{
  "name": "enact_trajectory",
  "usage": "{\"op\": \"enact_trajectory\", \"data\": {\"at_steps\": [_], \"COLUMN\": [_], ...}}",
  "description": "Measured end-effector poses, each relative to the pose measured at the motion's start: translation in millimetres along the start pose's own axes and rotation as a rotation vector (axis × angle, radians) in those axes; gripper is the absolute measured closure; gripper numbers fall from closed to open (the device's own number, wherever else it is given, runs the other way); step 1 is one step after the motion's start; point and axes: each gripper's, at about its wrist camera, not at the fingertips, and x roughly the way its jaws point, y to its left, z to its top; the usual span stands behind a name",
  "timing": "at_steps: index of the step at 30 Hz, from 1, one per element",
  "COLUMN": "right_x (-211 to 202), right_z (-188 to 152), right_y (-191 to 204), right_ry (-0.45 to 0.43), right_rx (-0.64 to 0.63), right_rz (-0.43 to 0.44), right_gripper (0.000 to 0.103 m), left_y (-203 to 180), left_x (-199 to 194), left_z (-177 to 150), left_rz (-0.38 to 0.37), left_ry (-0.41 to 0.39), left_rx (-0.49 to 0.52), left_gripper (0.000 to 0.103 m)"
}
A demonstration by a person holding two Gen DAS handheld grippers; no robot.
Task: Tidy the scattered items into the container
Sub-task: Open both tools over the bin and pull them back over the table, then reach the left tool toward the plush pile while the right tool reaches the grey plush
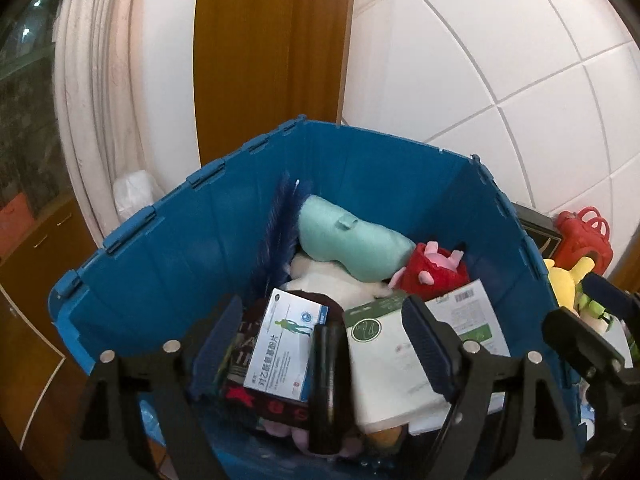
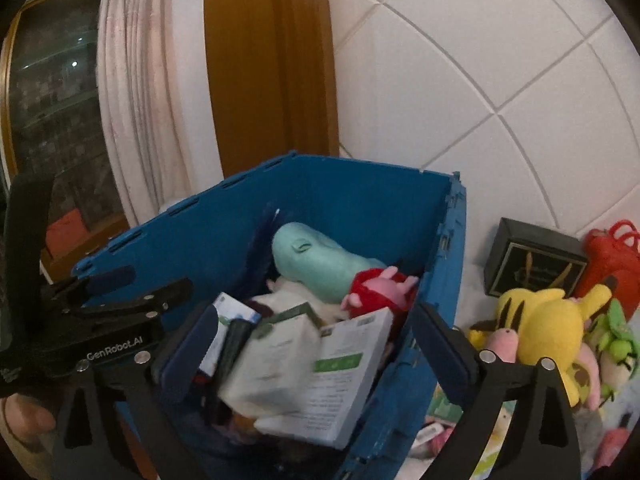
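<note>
The blue folding crate (image 1: 168,280) (image 2: 360,200) stands against a white tiled wall and holds several items: a mint plush (image 1: 352,244), a red and pink plush (image 1: 436,272), a white and blue medicine box (image 1: 284,344), a black tube (image 1: 328,380) and white and green cartons (image 1: 384,360) (image 2: 340,376). My left gripper (image 1: 322,308) hovers over the crate's near side, open, with nothing between its pads. My right gripper (image 2: 314,312) is open above the crate too, over the slightly blurred cartons, not gripping them.
Right of the crate lie a yellow plush (image 2: 544,328), a black box (image 2: 532,260), a red bag (image 2: 612,264), and green and pink toys. A wooden door frame (image 2: 272,60) and a curtain (image 2: 136,100) stand behind. A hand (image 2: 24,420) holds the left gripper.
</note>
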Motion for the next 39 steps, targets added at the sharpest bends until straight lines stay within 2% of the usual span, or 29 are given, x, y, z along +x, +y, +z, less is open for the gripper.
{"op": "enact_trajectory", "data": {"at_steps": [9, 16, 22, 27, 35, 39], "right_x": [-9, -39, -81, -121, -187, -211], "right_z": [-5, -14, -34, -67, -118, -149], "right_y": [-7, -28, -69, -113, -185, -219], "right_ry": [-0.003, -0.041, -0.055, -0.045, -0.028, 0.003], "right_rx": [0.011, 0.039, 0.096, 0.144, 0.22, 0.261], "right_rz": [-0.004, -0.025, -0.079, -0.138, -0.233, -0.267], "right_gripper": [0.002, 0.0, 0.0, 0.0, 0.0, 0.0], "left_y": [-9, -41, -90, -143, -228, -265], "left_x": [-14, -40, -68, -87, -119, -124], "left_z": [-7, -22, -40, -62, -112, -142], "left_rz": [0.004, 0.0, -0.048, -0.094, -0.168, -0.19], "left_ry": [-0.004, -0.032, -0.05, -0.051, -0.036, 0.002], "left_rx": [0.003, 0.041, 0.087, 0.133, 0.205, 0.238], "left_gripper": [0.021, 0.021, 0.021, 0.021, 0.021, 0.021]}}
